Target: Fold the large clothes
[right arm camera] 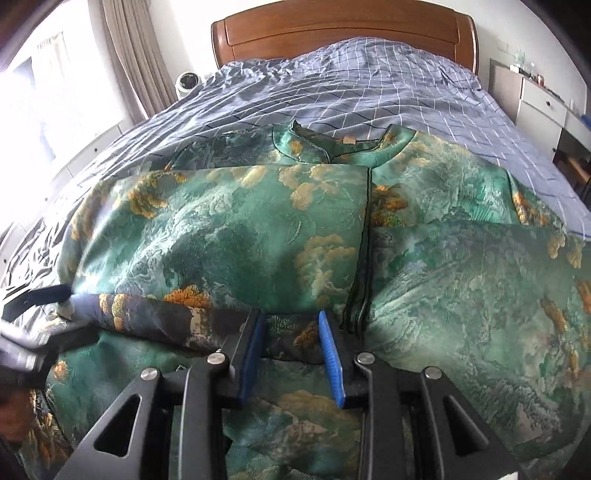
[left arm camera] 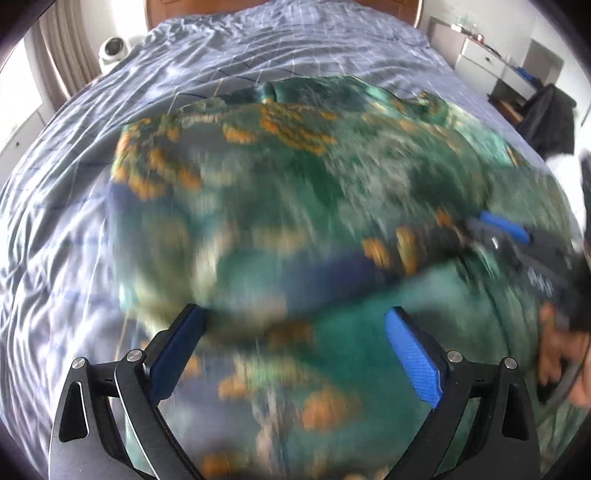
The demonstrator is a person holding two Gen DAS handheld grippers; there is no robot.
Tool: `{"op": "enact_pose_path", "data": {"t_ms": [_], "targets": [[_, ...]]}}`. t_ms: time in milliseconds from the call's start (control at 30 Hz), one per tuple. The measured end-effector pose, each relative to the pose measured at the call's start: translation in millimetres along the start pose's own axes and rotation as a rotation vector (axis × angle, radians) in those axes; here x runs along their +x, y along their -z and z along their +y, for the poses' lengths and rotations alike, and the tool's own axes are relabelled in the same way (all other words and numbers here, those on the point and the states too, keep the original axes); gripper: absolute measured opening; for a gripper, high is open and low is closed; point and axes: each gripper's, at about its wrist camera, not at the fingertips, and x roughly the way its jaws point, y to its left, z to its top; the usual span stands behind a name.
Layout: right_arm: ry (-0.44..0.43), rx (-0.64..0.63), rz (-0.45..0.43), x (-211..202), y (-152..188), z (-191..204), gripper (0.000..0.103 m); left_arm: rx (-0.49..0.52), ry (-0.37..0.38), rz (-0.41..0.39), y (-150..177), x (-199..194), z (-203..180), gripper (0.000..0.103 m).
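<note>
A large green brocade garment (right arm camera: 229, 229) with orange cloud patterns and a stand-up collar (right arm camera: 332, 147) lies spread on the bed, its sides folded inward. A darker folded edge (right arm camera: 155, 314) runs across the near part. My right gripper (right arm camera: 291, 332) is shut on this fold, with cloth bunched between its blue pads. In the blurred left wrist view my left gripper (left arm camera: 295, 328) is open wide above the garment (left arm camera: 295, 184), with nothing between its fingers. The right gripper (left arm camera: 495, 229) and the hand (left arm camera: 561, 350) holding it show at the right edge. The left gripper's finger (right arm camera: 44, 295) appears blurred at the fold's left end.
The bed carries a blue-grey checked sheet (right arm camera: 351, 85) and has a wooden headboard (right arm camera: 343, 33). A white round device (right arm camera: 188, 83) sits by the curtain (right arm camera: 133, 55) on the left. White drawers (right arm camera: 543, 107) stand on the right, with dark clothing on a chair (left arm camera: 550, 118).
</note>
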Motion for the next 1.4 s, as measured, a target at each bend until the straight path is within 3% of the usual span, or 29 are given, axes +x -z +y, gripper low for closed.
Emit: {"op": "enact_pose_path", "data": {"t_ms": [67,233,400,567,733,900,1000,1133,1200,1267,1400], "targets": [[0.008,-0.002,-0.005,-7,2,2,0.033,-0.011,0.055,-0.009,24,-19,1,0.098],[-0.017,0.089,-0.030,-48,16,1,0.051,0.039,0.022,-0.100,84,-69,-2,0.098],[-0.046,0.018,-0.081,-106,49,21,0.051,0.084,-0.010,-0.125,136,-100,3,0.098],[-0.035,-0.061,-0.113,-148,92,30,0.052,0.064,-0.067,-0.149,172,-120,20,0.098],[0.044,-0.124,-0.038,-137,107,29,0.052,0.018,-0.062,-0.132,186,-123,30,0.098],[0.045,-0.134,-0.003,-106,72,29,0.051,0.021,-0.073,-0.161,194,-136,28,0.098],[0.006,-0.058,0.068,-75,48,26,0.042,0.019,-0.082,-0.161,192,-136,32,0.098],[0.031,0.011,0.098,-41,33,23,0.042,-0.011,-0.097,-0.144,192,-135,45,0.098],[0.027,0.041,0.072,-47,36,24,0.042,-0.032,-0.100,-0.150,193,-138,54,0.098],[-0.031,0.063,0.030,-68,46,28,0.042,-0.056,-0.110,-0.146,193,-138,65,0.098],[-0.073,-0.013,-0.034,-124,79,34,0.049,-0.096,-0.108,-0.125,194,-131,79,0.098]]}}
